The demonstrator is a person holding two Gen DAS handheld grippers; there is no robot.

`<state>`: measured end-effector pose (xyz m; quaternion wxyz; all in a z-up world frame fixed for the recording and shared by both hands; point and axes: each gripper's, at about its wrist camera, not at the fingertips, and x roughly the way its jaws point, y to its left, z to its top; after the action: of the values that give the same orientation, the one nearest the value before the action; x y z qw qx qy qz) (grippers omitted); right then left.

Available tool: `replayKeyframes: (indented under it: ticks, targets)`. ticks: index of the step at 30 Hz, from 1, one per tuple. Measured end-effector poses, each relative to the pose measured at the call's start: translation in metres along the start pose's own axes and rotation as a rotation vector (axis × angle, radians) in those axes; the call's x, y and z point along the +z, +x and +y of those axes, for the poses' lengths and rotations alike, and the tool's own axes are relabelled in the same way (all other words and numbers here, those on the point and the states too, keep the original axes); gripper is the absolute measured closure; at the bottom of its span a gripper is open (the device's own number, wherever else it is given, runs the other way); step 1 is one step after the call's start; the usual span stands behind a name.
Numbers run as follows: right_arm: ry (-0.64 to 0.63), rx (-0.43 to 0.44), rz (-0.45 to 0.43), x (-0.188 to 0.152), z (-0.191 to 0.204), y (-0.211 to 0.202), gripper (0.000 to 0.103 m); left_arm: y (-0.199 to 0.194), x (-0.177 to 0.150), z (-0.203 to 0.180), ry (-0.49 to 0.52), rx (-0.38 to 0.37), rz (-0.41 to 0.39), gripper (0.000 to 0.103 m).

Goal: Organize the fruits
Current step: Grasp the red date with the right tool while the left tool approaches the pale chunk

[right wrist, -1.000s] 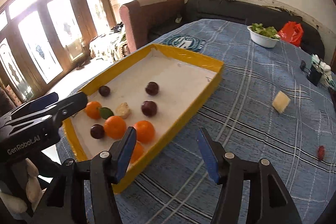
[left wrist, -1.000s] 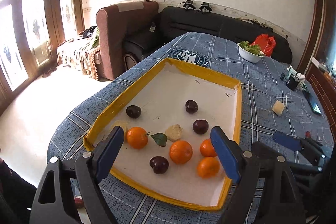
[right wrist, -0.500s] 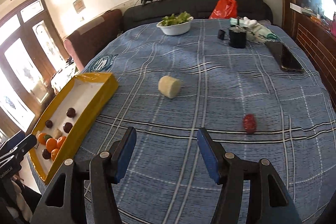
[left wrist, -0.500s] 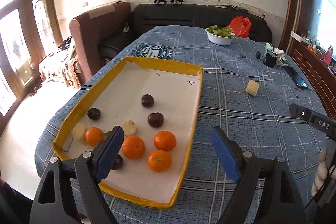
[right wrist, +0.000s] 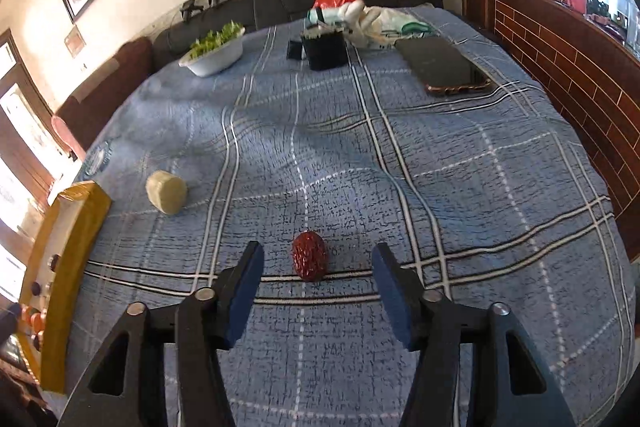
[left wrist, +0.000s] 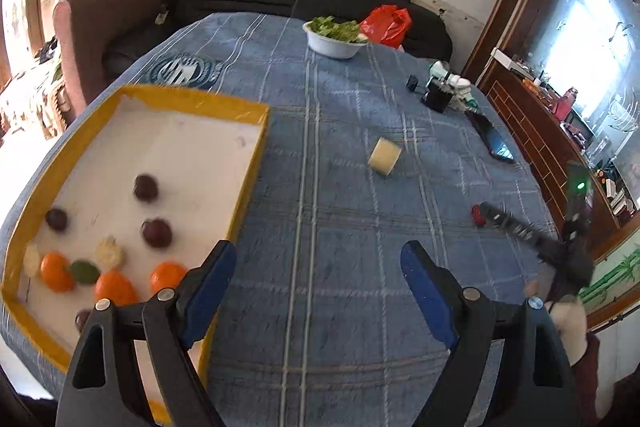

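A wrinkled red date [right wrist: 308, 255] lies on the blue checked tablecloth, and it shows small in the left wrist view as the date [left wrist: 477, 215]. My right gripper [right wrist: 318, 267] hovers just before it, jaws closing, the date between the blue pads but untouched. A pale yellow fruit chunk [right wrist: 166, 191] lies further left, also seen as the chunk [left wrist: 384, 156]. The yellow-rimmed white tray [left wrist: 248, 163] holds oranges [left wrist: 114, 287], dark plums [left wrist: 157, 232] and pale pieces. My left gripper [left wrist: 318, 279] is open above bare cloth beside the tray.
A white bowl of greens [left wrist: 335, 37], a red bag [left wrist: 386, 23], a black box [right wrist: 324, 49], a phone [right wrist: 440, 66] and a white bundle [right wrist: 372, 21] sit at the far side. A sofa and armchair stand behind the table. A brick-patterned counter [right wrist: 560, 67] runs along the right.
Both views have swung right, away from the tray toward the open cloth. The right gripper has come up to the red date and its jaws have narrowed. The left jaws keep the same width.
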<state>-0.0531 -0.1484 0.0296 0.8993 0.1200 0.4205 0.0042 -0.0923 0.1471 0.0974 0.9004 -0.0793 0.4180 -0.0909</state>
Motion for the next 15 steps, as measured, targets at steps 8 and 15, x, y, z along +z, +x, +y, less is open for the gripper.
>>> replayKeyframes:
  ticks: [8, 15]
  targets:
    - [-0.053, -0.034, 0.005, -0.004, 0.005, 0.023, 0.081, 0.083, 0.045, -0.046, 0.093, 0.004, 0.044, 0.019]
    - [-0.036, 0.0, -0.003, -0.002, 0.004, 0.02, 0.081, 0.149, 0.064, -0.073, 0.16, 0.079, 0.076, 0.019]
